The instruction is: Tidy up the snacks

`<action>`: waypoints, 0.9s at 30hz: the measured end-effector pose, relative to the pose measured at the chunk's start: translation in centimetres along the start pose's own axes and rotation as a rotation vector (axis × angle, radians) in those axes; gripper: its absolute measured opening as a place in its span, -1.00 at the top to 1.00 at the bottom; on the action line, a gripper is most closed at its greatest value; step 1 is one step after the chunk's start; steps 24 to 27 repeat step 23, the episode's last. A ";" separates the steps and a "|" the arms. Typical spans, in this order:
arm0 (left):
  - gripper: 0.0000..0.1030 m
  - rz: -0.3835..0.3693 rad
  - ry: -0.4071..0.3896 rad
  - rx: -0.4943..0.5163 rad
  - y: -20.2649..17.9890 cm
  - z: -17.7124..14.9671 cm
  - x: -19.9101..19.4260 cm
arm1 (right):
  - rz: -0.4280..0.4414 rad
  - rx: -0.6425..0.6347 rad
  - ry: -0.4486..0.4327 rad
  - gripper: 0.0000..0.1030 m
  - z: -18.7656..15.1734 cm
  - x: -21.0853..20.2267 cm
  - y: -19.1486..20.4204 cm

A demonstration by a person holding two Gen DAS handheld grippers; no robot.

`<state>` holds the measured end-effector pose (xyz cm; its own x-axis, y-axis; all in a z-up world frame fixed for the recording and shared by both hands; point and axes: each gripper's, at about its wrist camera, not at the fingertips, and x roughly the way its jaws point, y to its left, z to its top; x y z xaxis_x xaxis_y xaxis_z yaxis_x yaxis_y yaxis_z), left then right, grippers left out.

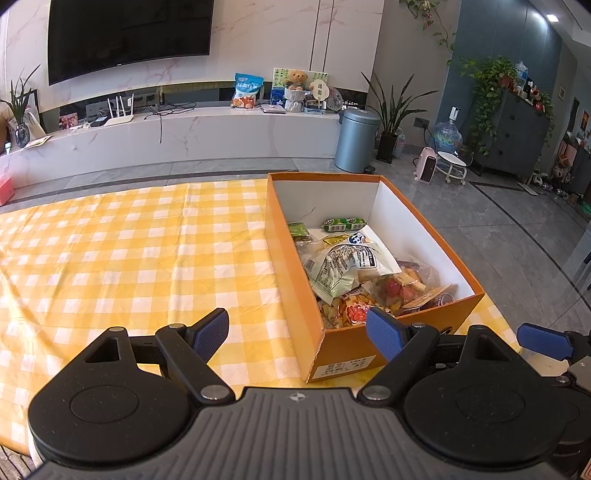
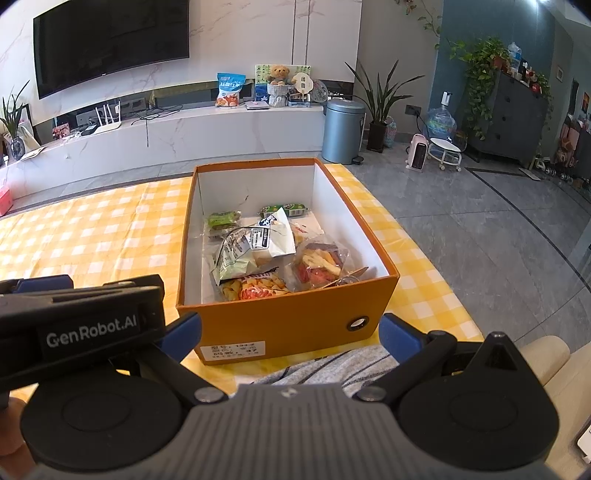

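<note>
Right wrist view shows the yellow checked tablecloth (image 2: 92,236) filling the left and middle. On it, at center, the orange box (image 2: 295,317) stands with its long axis running away from the camera. Snack packets (image 2: 258,254) lie inside. Right gripper (image 2: 290,334) is wide open and empty, straight before the box, so it is nearer. Left gripper (image 1: 297,332) is also open and empty; the box lies to its right.

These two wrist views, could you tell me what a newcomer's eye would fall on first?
The orange box stands open on the yellow checked tablecloth, near the table's right edge, and snack packets lie heaped inside it. In front, the left gripper and right gripper hover with jaws open and hold nothing. Behind them a dark television hangs on the marble wall.
</note>
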<state>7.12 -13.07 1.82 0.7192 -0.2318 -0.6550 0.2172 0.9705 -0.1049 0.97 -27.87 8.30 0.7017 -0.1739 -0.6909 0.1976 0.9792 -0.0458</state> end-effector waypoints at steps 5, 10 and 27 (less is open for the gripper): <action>-0.91 -0.002 0.001 -0.003 0.2 -0.1 0.1 | -0.003 -0.008 -0.001 -0.93 -0.1 0.0 0.2; -0.91 0.000 0.008 -0.003 0.6 -0.3 0.1 | -0.005 -0.015 0.000 -0.93 -0.1 0.2 0.4; -0.91 -0.008 0.003 0.004 0.1 0.0 -0.3 | 0.015 -0.010 -0.007 -0.93 -0.3 0.0 0.1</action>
